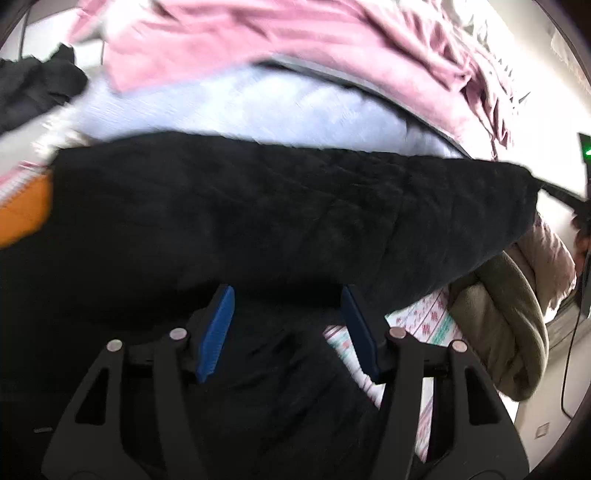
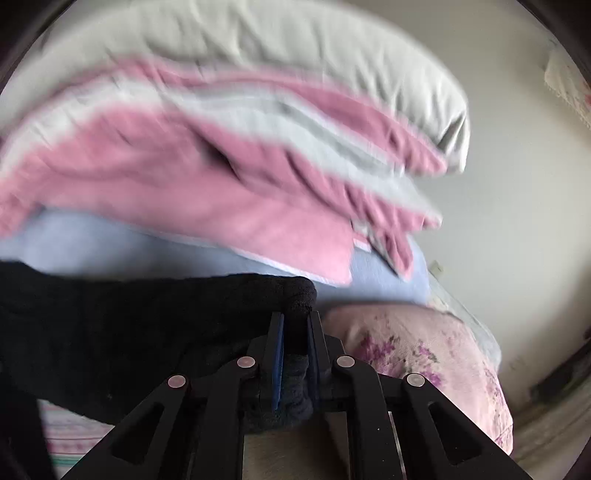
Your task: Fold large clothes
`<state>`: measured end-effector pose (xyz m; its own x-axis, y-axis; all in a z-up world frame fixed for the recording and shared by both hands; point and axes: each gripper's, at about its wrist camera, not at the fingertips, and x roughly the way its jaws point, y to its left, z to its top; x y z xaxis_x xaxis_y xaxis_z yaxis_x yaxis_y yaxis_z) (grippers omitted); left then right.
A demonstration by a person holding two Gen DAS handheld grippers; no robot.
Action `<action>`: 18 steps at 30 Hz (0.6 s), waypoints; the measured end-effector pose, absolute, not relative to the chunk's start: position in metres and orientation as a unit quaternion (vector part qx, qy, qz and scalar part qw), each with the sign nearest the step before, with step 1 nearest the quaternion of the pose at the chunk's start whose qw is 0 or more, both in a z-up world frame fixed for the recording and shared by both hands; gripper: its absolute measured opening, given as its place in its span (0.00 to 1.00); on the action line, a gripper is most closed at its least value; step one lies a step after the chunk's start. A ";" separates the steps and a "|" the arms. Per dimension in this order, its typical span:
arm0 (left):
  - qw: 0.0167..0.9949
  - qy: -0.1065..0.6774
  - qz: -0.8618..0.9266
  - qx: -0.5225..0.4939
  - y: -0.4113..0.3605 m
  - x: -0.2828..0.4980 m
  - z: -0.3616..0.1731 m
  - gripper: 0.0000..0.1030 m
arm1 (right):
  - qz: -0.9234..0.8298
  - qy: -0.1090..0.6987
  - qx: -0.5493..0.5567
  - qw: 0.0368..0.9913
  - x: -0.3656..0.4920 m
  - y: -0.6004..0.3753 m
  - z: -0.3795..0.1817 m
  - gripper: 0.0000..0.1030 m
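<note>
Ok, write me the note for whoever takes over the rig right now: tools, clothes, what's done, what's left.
Right tool: shut on a corner of the black garment, cloth bunched between its fingers.
Left tool: open over the same black garment, nothing pinched.
The garment hangs stretched across the bed, in front of the lilac cloth and pink cloth.
Done: one corner gripped.
Left: probably grip a second corner with the left tool, spread the garment flat and fold it. No fold shows yet.

Left wrist view peers down along its own fingers, close over the black garment. Right wrist view looks down too, tight on that garment's corner. Both share the pink blanket and lavender bedding behind.
</note>
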<state>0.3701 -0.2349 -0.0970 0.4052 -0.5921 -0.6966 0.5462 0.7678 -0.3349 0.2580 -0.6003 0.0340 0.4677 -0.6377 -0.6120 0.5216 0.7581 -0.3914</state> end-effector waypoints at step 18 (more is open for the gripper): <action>0.853 0.456 -0.248 0.056 -0.123 0.279 -0.028 0.82 | -0.206 0.357 0.056 0.909 0.192 -0.540 0.039 0.79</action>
<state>0.2793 -0.1229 -0.0283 0.4612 -0.3717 -0.8057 0.4740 0.8708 -0.1305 0.1916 -0.5401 0.0389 0.6602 -0.3353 -0.6721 0.4158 0.9084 -0.0447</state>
